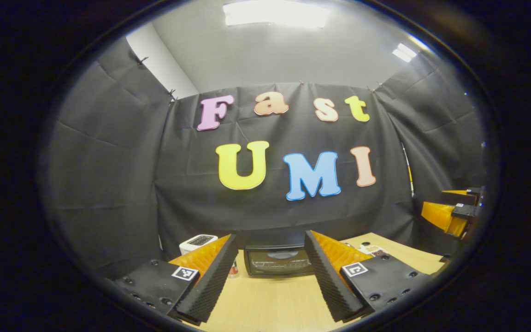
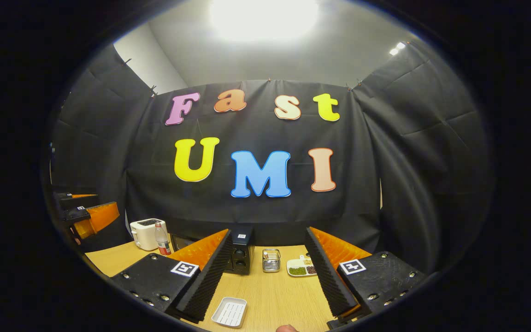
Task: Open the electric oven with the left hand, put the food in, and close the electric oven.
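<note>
The black electric oven (image 1: 277, 260) stands at the back of the wooden table (image 1: 265, 304) with its glass door closed. My left gripper (image 1: 270, 276) hovers open in front of it, a short way off, with nothing between the fingers. In the right gripper view the oven (image 2: 241, 252) is partly hidden behind one finger. My right gripper (image 2: 268, 276) is open and empty over the table. A white divided plate (image 2: 301, 267) with green and dark food lies at the back. A small white ridged tray (image 2: 230, 312) lies near the front.
A white toaster (image 2: 147, 233) and a bottle (image 2: 162, 240) stand left of the oven. A small metal basket (image 2: 271, 260) sits to the oven's right. A rounded pinkish thing (image 2: 286, 328) pokes in at the bottom edge. Black cloth walls close in the table.
</note>
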{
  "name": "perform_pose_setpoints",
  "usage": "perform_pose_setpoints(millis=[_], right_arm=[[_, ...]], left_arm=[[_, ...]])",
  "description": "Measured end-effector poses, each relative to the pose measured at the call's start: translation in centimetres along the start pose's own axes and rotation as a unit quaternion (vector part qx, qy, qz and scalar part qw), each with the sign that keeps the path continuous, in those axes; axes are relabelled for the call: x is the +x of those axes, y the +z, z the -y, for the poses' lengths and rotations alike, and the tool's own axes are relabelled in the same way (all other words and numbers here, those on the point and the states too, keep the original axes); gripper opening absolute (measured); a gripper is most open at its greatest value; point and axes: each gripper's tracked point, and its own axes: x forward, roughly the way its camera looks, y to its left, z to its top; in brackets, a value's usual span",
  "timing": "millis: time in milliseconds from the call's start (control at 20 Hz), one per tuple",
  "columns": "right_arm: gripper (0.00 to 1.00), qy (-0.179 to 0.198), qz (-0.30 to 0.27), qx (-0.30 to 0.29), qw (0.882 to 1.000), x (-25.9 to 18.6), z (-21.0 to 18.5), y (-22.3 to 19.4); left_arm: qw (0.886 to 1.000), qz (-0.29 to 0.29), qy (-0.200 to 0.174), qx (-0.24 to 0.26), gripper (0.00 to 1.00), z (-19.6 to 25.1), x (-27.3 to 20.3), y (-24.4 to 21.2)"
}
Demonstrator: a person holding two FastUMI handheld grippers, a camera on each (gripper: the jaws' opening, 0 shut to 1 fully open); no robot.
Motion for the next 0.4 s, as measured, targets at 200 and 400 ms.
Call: perform_pose_setpoints(millis=[200,400], right_arm=[[0.95,-0.012,-0.001,-0.009,1.0,-0.36,0.44,-0.1],[0.95,-0.018,-0.006,0.001,1.0,-0.52,0.38,-0.44]], left_arm=[[1.0,0.002,-0.006,0.0,1.0,-0.24,-0.33,-0.22],[1.0,-0.006,-0.008,0.0,1.0,-0.76,-0.62,-0.84]])
